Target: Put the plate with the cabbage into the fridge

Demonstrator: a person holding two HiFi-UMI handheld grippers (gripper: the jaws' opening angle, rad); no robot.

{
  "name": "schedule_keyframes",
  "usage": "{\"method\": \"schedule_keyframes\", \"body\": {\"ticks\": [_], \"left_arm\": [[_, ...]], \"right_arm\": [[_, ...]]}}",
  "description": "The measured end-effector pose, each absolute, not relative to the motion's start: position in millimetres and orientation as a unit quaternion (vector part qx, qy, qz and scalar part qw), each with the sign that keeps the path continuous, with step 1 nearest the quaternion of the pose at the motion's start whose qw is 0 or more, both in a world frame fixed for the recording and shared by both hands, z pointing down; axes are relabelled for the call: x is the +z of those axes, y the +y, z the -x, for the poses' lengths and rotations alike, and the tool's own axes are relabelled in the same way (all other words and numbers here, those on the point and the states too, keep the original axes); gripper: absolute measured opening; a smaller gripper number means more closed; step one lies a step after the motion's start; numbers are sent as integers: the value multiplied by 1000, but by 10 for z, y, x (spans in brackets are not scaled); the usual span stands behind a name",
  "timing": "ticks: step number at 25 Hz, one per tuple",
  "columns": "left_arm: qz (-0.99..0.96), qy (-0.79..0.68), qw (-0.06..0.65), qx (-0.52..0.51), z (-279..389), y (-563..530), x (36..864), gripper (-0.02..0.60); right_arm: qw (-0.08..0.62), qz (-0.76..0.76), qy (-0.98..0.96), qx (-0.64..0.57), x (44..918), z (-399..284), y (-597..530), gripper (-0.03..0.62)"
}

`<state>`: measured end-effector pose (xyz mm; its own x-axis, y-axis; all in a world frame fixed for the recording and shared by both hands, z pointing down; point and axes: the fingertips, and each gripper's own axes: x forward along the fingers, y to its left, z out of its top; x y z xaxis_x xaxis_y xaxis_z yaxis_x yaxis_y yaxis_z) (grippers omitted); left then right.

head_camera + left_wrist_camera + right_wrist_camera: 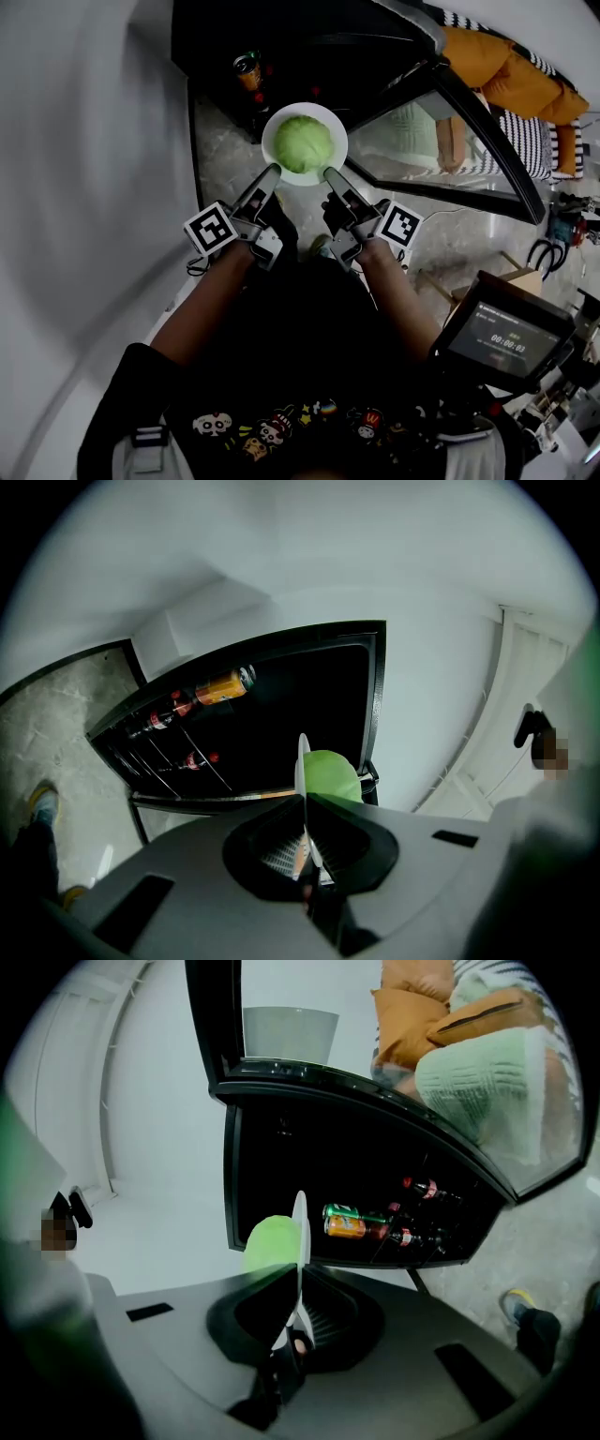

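A white plate (277,127) carries a round green cabbage (303,143) in front of the open black fridge (309,47). My left gripper (273,172) is shut on the plate's near-left rim and my right gripper (328,174) is shut on its near-right rim. In the left gripper view the plate (302,761) shows edge-on between the jaws of the left gripper (305,819), with the cabbage (333,775) to its right. In the right gripper view the plate (300,1227) runs into the right gripper (295,1302), the cabbage (270,1241) on its left.
The fridge's glass door (450,141) stands swung open at the right. Cans and bottles (361,1222) lie on wire shelves inside the fridge, and a can (247,70) shows at its left side. A grey-white wall (84,141) runs along the left; a marble floor (220,159) lies below.
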<state>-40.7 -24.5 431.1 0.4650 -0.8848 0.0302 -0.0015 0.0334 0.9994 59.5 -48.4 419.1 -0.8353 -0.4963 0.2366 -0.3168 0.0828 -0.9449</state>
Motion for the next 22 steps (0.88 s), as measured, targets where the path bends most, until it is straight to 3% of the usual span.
{"method": "schedule_keyframes", "body": {"ticks": [22], "left_arm": [[-596,-402,609,-335,405,-227,4413,9]], "right_arm": [[57,270,721,-636,4341,-633,-491,20]]}}
